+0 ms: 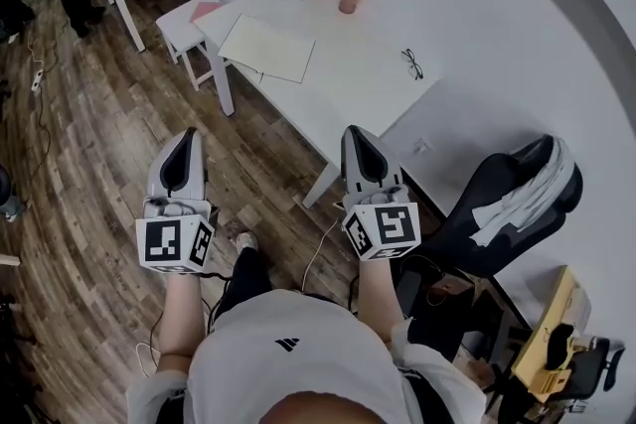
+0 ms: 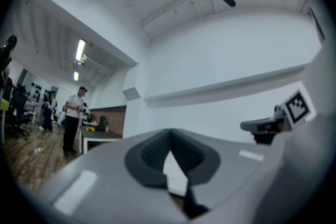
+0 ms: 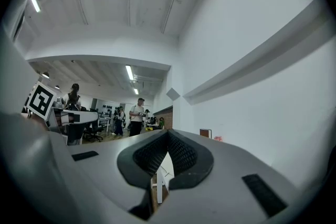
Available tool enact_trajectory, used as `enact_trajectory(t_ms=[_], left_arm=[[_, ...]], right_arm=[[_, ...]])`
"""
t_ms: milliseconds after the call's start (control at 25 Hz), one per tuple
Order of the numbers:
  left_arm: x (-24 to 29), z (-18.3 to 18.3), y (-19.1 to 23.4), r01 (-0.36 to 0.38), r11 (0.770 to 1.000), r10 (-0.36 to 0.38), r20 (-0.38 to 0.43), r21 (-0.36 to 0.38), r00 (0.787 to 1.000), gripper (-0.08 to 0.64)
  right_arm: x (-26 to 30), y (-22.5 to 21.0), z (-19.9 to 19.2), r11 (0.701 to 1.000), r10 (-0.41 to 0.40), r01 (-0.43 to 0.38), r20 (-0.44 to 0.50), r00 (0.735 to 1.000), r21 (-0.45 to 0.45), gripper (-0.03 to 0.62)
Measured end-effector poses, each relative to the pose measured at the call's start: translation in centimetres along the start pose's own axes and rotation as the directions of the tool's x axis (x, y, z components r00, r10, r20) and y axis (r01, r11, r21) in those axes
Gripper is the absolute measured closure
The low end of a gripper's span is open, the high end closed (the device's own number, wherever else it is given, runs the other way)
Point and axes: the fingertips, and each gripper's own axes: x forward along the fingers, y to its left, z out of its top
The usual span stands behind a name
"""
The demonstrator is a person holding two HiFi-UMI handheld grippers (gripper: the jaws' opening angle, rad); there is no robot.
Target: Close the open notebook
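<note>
In the head view the open notebook lies flat on the white table, well apart from the left gripper and the right gripper, whose jaw tips are too small from above to judge. In the left gripper view the tool's own grey body fills the lower frame and hides the table, and its jaws are pressed together at the tips on nothing. In the right gripper view the jaws likewise meet around nothing; a white table leg shows through the slot below them, and the body blocks the notebook.
</note>
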Motion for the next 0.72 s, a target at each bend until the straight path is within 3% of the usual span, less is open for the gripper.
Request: enact_trajectory(t_ms=[720], left_arm=[[12.3,-1.0,11.1,0.089,0.996,-0.089,0.008,-0.021,0.996,0.551]], right_arm=[[14.8,1.1,-0.2,0.996,-0.081,0.081,0.008,0.997,-0.019,0.594]])
